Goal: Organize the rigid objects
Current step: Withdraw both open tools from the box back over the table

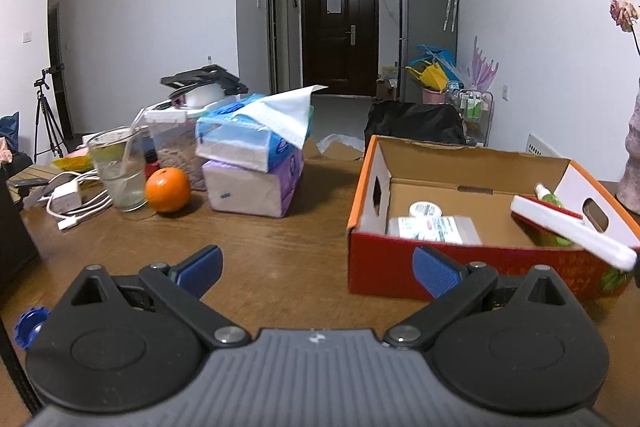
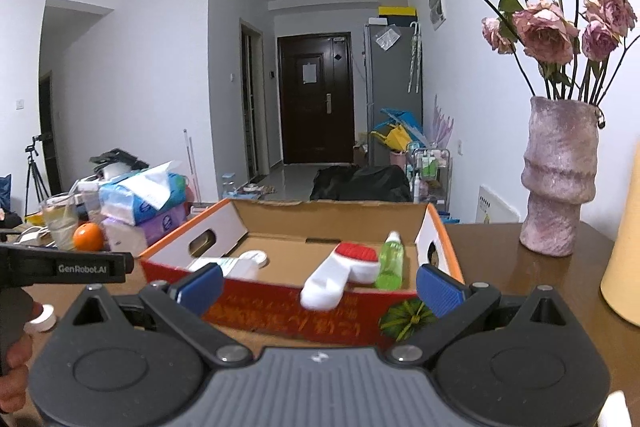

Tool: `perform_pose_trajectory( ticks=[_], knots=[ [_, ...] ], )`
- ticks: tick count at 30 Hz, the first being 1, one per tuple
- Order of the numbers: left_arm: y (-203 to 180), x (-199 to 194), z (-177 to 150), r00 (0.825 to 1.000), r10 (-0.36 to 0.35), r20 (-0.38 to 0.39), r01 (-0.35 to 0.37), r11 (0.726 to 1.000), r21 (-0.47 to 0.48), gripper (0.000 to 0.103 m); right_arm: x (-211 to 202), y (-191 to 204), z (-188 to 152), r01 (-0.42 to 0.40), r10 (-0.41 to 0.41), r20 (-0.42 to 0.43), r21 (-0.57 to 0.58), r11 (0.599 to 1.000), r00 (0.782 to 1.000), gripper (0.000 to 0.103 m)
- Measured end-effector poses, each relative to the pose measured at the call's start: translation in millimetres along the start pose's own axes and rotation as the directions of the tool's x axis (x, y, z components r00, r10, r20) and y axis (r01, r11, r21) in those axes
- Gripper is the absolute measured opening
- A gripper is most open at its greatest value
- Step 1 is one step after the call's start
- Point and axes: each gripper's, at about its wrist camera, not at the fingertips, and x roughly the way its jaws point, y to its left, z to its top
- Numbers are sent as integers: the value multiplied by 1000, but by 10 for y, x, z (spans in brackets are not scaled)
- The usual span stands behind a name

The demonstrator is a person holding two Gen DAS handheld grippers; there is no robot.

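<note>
An open cardboard box (image 1: 368, 171) with red sides stands on the wooden table; it also shows in the right wrist view (image 2: 224, 223). Inside lie a white and red brush (image 2: 340, 275), a green bottle (image 2: 391, 259), a white round jar (image 1: 426, 209) and a flat printed packet (image 1: 434, 229). The brush handle sticks out over the box's front wall (image 1: 576, 233). My left gripper (image 1: 316, 267) is open and empty, left of the box front. My right gripper (image 2: 318, 285) is open and empty, just before the box's front wall.
An orange (image 1: 168, 189), a glass with a straw (image 1: 118, 173), stacked tissue packs (image 1: 252, 167) and a charger with cables (image 1: 66, 201) sit at the left. A blue cap (image 1: 28, 325) lies near left. A vase of dried roses (image 2: 558, 175) and a yellow cylinder (image 2: 624, 259) stand right.
</note>
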Motion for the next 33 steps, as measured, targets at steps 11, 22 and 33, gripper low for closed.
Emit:
perform_pose_trajectory(
  ticks=[11,22,33],
  knots=[
    [341,-478,-169,999,-9,-33,8,999,-32,103,-382,208,-158,-20,20,-28,-12,1000,999,103],
    [800,-854,-232,999,25,-26,-25,999,-32,103,-635,488,-174,-64,63,-28,-18,998,998,103],
    [1366,-939,-349,997,58,-41,-60,997,-44,103,-703,613,-258,-50,49,-45,-19,999,998,103]
  ],
)
